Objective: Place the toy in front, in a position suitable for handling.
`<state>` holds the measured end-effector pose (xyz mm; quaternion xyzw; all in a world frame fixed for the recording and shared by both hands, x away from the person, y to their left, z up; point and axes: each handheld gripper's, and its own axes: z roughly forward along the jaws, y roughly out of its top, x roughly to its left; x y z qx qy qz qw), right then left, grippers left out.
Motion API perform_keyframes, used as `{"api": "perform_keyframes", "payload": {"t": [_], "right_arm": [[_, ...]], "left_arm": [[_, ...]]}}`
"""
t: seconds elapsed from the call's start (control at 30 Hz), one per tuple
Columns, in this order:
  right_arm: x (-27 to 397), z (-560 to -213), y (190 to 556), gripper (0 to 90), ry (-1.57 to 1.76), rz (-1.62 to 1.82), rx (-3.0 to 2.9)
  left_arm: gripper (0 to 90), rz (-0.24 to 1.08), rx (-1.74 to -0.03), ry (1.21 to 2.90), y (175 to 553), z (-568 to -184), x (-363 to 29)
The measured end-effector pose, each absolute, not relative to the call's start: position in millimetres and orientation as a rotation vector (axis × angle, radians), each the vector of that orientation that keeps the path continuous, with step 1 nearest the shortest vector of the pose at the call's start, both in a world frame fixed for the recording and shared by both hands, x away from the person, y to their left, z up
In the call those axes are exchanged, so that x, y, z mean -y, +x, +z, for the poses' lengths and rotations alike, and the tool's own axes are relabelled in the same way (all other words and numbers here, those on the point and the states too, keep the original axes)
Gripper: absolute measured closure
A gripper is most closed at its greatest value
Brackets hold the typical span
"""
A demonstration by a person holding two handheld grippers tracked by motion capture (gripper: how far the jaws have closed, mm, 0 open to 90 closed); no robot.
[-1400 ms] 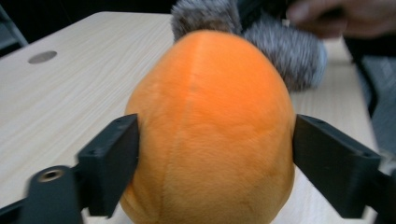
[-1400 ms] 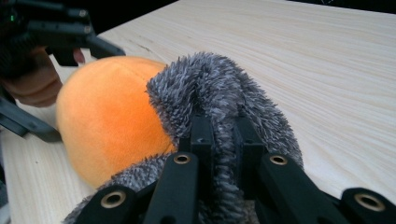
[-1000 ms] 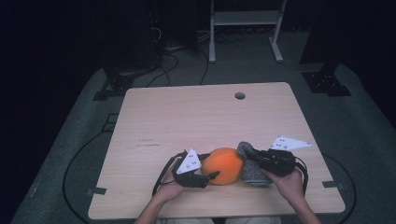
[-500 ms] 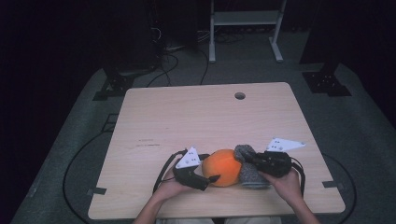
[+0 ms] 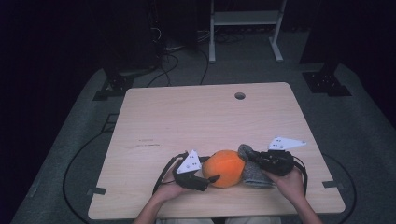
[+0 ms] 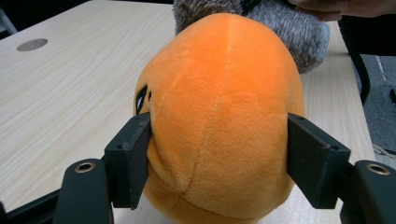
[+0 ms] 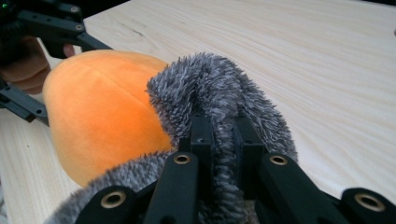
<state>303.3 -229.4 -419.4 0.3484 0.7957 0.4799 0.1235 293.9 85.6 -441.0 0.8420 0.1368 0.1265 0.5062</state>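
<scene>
Two hand-held grippers: left [image 6: 219,163] closing round orange plush ball [image 6: 219,116], right [image 7: 219,140] clamped on grey fuzzy fabric [image 7: 219,93].

Between my left claw [image 6: 219,163] and my right claw [image 7: 223,140] sits the orange plush [image 5: 224,168] with its grey furry part [image 5: 252,170], blocking any straight path across. Ahead of both claws the table [image 5: 201,116] lies bare to the round hole [image 5: 240,95], wide open for passing.
</scene>
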Motion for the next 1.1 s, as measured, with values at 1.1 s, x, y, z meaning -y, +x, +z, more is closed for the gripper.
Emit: {"api": "perform_keyframes", "payload": {"t": [1.1], "right_arm": [[215,-403,289,81.0,0.904,1.457,-2.314]], "left_arm": [[37.6,0.387,-0.364,1.966,288,-435,-73]]}}
